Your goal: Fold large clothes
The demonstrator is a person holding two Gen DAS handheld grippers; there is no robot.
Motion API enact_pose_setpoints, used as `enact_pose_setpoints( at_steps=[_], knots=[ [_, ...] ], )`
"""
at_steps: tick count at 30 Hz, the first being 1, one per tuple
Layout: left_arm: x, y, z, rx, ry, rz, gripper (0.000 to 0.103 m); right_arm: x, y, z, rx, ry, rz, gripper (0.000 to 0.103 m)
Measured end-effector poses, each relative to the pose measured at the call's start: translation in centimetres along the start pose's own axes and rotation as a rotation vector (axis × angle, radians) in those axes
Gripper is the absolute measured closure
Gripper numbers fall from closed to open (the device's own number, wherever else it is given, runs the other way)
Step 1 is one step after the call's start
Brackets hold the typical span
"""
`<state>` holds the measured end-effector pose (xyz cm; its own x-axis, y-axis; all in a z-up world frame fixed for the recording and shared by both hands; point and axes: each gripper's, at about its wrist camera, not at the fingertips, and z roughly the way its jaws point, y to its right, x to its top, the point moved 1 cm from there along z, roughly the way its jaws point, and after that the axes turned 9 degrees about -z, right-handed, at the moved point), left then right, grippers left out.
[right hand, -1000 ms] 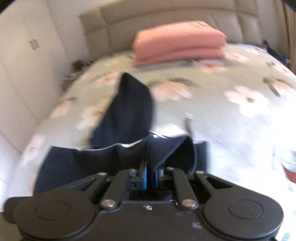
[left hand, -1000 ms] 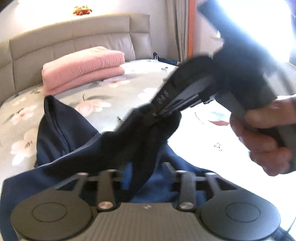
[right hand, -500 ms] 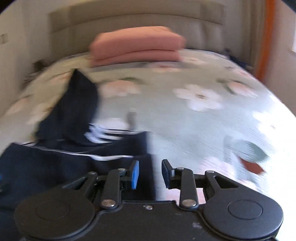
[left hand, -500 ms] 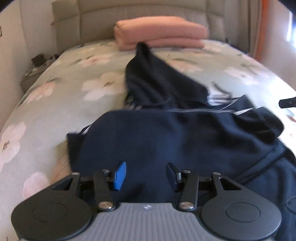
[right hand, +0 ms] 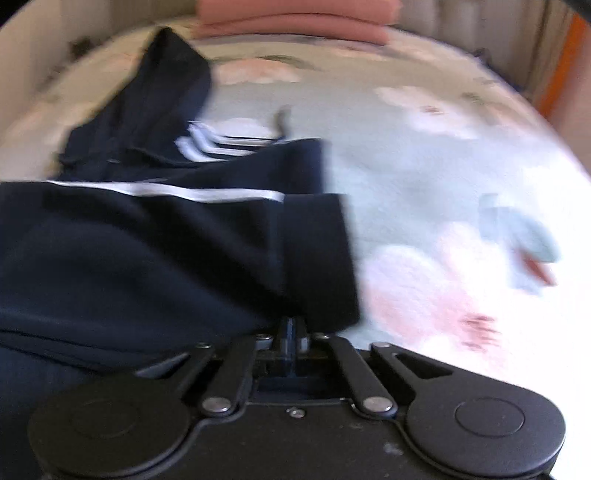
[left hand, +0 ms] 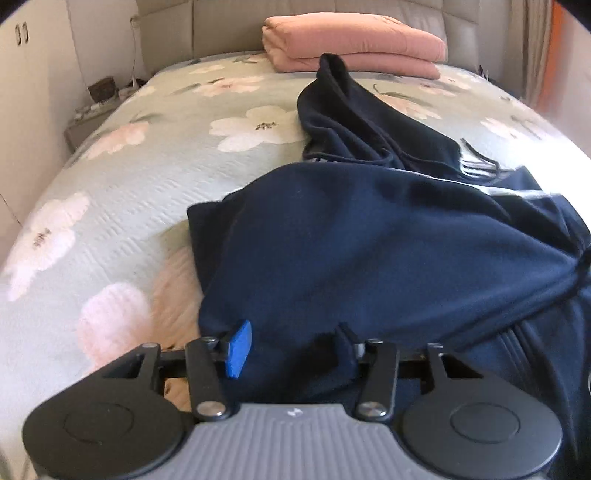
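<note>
Right tongs [right hand: 290, 334], just closing, pinch navy garment's [left hand: 369, 240] cuff; left tongs [left hand: 291, 349] half open over hem, gripping nothing. I'd grab hem, keep edges level.

Both wrist views look down close over the navy garment [left hand: 369, 240] toward the headboard, sharing the pink blanket [right hand: 295, 22].

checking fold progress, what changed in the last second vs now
The right hand-held gripper, open half a second ago, has just been closing and is shut on the navy garment. The left hand-held gripper swung down over it, jaws apart. The pink blanket stayed put.
</note>
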<state>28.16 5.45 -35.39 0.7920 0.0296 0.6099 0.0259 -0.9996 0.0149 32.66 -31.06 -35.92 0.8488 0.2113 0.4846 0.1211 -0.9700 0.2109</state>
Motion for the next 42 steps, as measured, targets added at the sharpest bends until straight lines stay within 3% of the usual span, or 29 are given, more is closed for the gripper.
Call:
enact_pose_setpoints(
  at_steps=[1,3,6,8,11,16,20,26,29,30,31,33,36,42],
  knots=[
    [-0.4,0.3,-0.8,-0.017,0.007,0.009,0.053,-0.1,-0.4,-1.3,0.027,0.027,-0.010,0.085],
    [-1.2,1.0,-2.3,-0.064,-0.002,0.007,0.053,-0.8,-1.7,-3.3,0.125,0.071,-0.037,0.086],
    [-2.3,2.3,-3.0,-0.080,-0.002,0.045,0.052,-1.5,-5.3,-4.0,0.138,0.090,-0.155,0.067],
    [-2.9,3.0,-2.3,-0.078,-0.024,0.059,0.052,-1.7,-6.8,-3.1,0.111,0.098,-0.206,0.067],
    [-3.0,3.0,-1.3,-0.084,-0.056,0.028,0.053,-1.5,-6.5,-1.1,0.099,0.053,-0.162,0.067],
    [-2.0,2.9,-1.5,-0.125,-0.048,0.026,0.053,0.6,-4.1,-2.3,0.157,0.100,-0.121,0.067],
    [0.5,4.3,-1.0,-0.168,0.000,0.062,0.052,5.5,-4.2,-2.5,0.198,0.173,-0.147,0.065],
    [6.0,7.8,3.7,-0.177,0.075,0.133,0.052,14.4,-6.4,1.5,0.262,0.280,-0.154,0.059],
    [7.8,8.2,7.3,-0.198,0.043,0.119,0.053,18.2,-7.5,3.5,0.289,0.310,-0.126,0.059],
    [7.9,8.3,8.7,-0.193,-0.010,0.117,0.054,19.6,-7.9,4.1,0.282,0.327,-0.128,0.057],
    [7.8,8.2,10.2,-0.185,-0.065,0.119,0.054,21.0,-8.2,4.7,0.265,0.350,-0.130,0.048],
    [7.0,7.7,10.6,-0.214,-0.033,0.127,0.052,23.5,-8.7,5.8,0.227,0.399,-0.130,0.029],
    [6.2,7.4,10.4,-0.234,0.000,0.146,0.050,28.1,-9.4,8.5,0.211,0.443,-0.119,0.028],
    [5.2,7.1,10.5,-0.241,0.062,0.085,0.049,34.9,-11.1,14.1,0.164,0.463,-0.066,0.028]
  ],
)
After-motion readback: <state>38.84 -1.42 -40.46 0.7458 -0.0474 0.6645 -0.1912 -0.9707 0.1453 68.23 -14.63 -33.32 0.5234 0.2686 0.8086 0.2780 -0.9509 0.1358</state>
